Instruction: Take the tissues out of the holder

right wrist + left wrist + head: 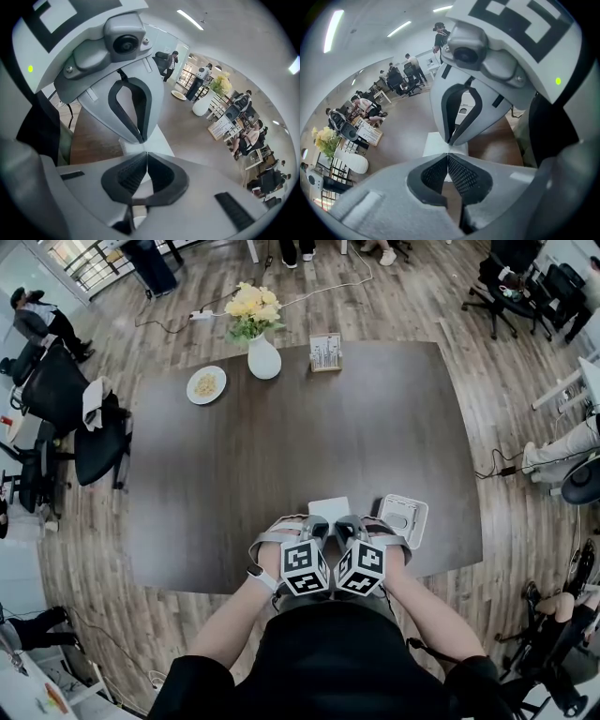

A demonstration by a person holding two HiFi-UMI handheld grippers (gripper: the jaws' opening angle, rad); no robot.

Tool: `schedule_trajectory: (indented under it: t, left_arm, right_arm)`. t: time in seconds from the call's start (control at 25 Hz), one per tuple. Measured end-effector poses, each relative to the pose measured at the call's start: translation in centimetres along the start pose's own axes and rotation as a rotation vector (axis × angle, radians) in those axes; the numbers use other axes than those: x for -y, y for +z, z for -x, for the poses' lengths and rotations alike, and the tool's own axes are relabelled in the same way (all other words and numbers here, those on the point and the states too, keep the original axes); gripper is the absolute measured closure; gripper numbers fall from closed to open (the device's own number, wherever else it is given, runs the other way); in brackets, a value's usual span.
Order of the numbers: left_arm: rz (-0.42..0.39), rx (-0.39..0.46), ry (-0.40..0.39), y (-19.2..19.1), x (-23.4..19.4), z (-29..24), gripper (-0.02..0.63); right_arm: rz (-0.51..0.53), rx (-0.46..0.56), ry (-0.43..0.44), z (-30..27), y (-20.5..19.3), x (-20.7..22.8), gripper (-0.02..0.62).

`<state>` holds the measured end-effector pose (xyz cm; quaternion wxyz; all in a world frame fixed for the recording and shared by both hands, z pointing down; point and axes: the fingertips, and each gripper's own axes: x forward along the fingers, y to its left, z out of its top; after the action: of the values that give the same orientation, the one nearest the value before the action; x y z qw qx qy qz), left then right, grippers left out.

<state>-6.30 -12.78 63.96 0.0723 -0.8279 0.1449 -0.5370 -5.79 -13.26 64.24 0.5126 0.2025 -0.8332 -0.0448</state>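
A flat white tissue pack [328, 509] lies on the dark table [281, 456] near its front edge. The white holder [404, 519] sits just right of it, tilted, with its open side up. My left gripper [319, 525] and right gripper [345, 525] are held side by side over the near edge of the pack, with their tips turned toward each other. In the left gripper view my jaws [448, 156] are shut with nothing between them, and the pack [435, 143] shows beyond. In the right gripper view my jaws [146, 154] are also shut and empty above the pack [160, 140].
At the table's far side stand a white vase of yellow flowers [262, 356], a plate of food [205, 384] and a small rack [325, 352]. Black office chairs [89, 432] stand at the left edge. Several people sit around the room.
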Motion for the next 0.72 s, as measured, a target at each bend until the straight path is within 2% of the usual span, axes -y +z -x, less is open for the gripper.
schedule_trajectory:
  t: [0.36, 0.72]
  left_arm:
    - [-0.004, -0.042, -0.036, -2.2, 0.8, -2.5, 0.597]
    - [-0.016, -0.052, -0.058, -2.4, 1.7, -3.6, 0.597]
  right_arm:
    - [0.024, -0.056, 0.011, -2.7, -0.6, -1.1, 0.578]
    - [0.085, -0.088, 0.025, -3.6, -1.3, -2.0, 0.574]
